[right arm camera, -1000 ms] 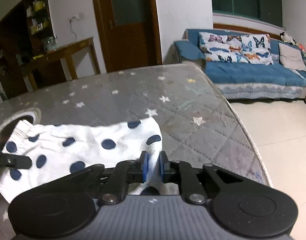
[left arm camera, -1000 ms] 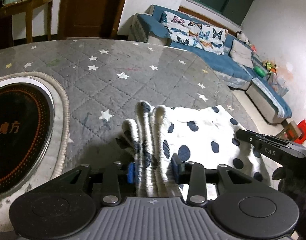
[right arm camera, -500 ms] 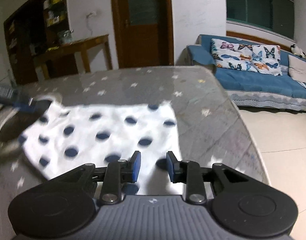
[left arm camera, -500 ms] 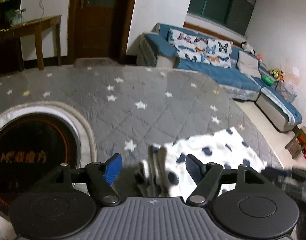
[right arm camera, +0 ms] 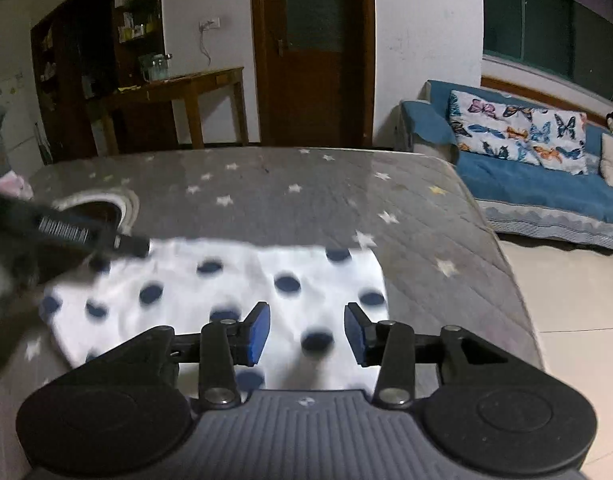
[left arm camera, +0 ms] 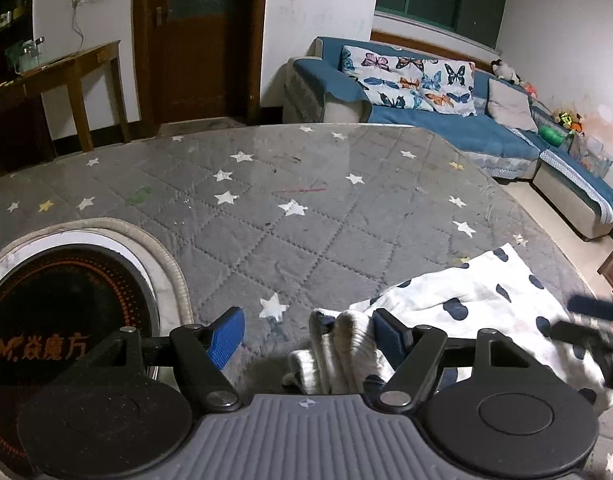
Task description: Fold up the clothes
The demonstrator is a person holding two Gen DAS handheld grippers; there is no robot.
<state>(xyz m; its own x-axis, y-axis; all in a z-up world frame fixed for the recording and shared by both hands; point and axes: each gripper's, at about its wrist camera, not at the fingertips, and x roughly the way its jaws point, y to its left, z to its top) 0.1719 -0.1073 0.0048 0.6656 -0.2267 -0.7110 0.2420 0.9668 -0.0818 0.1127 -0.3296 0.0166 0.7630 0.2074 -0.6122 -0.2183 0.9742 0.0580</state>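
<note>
Read on the round black cooktop [left arm camera: 62,320] set into the grey starred table cover [left arm camera: 306,216], in the left wrist view: orange print, a slanted "M" followed by Chinese characters that looked like 焱魔方, the first character too distorted to be certain. Ringed by fine orange dotted circles, without legible figures. Seen on the dark bar of the left gripper [right arm camera: 66,232], in the right wrist view: a white barcode-like strip, too blurred to make out. Found on both gripper housings: only a small round emblem, no lettering.
</note>
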